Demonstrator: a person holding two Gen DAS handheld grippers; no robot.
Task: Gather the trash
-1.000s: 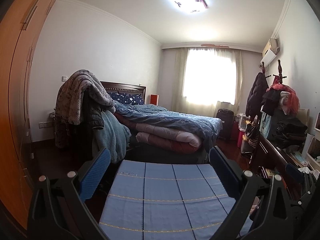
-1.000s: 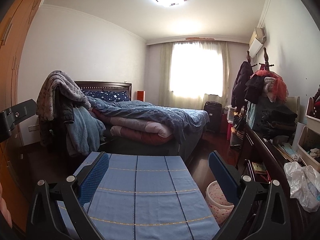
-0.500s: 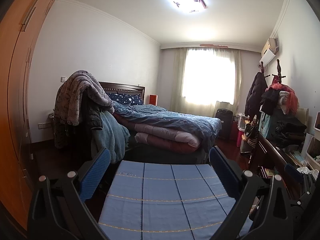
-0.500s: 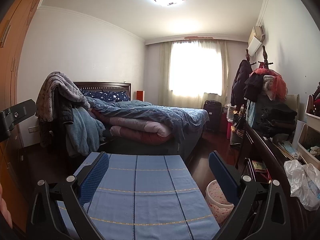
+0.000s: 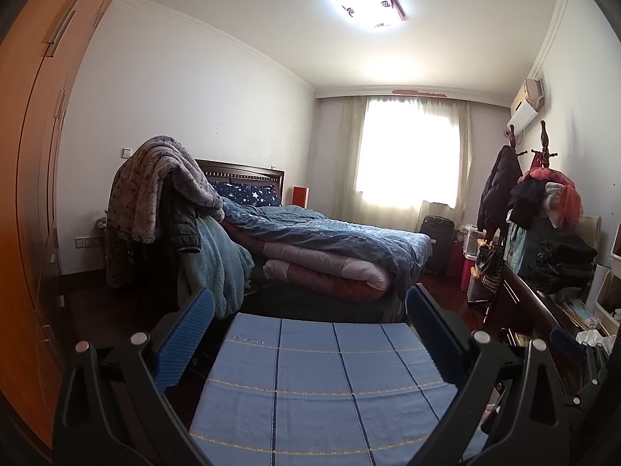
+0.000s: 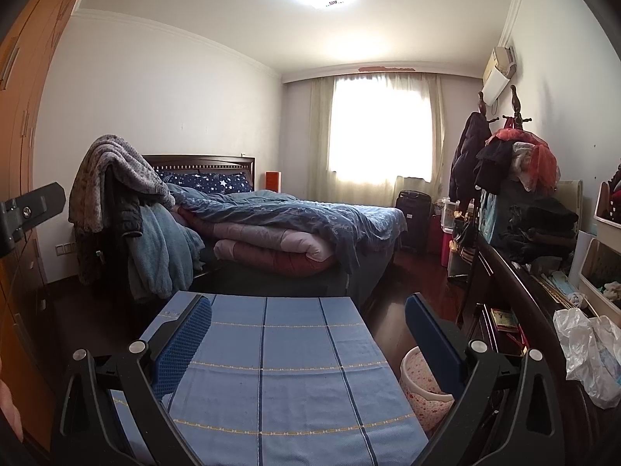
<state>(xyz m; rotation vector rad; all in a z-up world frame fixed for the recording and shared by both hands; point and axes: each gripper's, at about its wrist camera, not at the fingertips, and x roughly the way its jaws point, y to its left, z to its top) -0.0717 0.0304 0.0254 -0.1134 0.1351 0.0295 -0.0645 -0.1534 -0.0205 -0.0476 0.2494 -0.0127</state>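
Observation:
My left gripper (image 5: pixel 310 334) is open and empty above a table covered with a blue striped cloth (image 5: pixel 318 384). My right gripper (image 6: pixel 308 334) is open and empty over the same cloth (image 6: pixel 279 372). A pink-speckled waste bin (image 6: pixel 421 388) stands on the floor right of the table, behind the right finger. A crumpled white plastic bag (image 6: pixel 586 349) lies on the dark dresser at the right; a bit of it shows in the left wrist view (image 5: pixel 592 336). No trash shows on the cloth.
A bed (image 6: pixel 287 225) piled with quilts stands beyond the table. A chair draped with blankets (image 5: pixel 167 198) is at its left. A wooden wardrobe (image 5: pixel 27 194) fills the left side. A cluttered dark dresser (image 6: pixel 516 283) and coat rack (image 6: pixel 512 147) line the right wall.
Both views have drifted only slightly; the grippers stay open and empty over the cloth.

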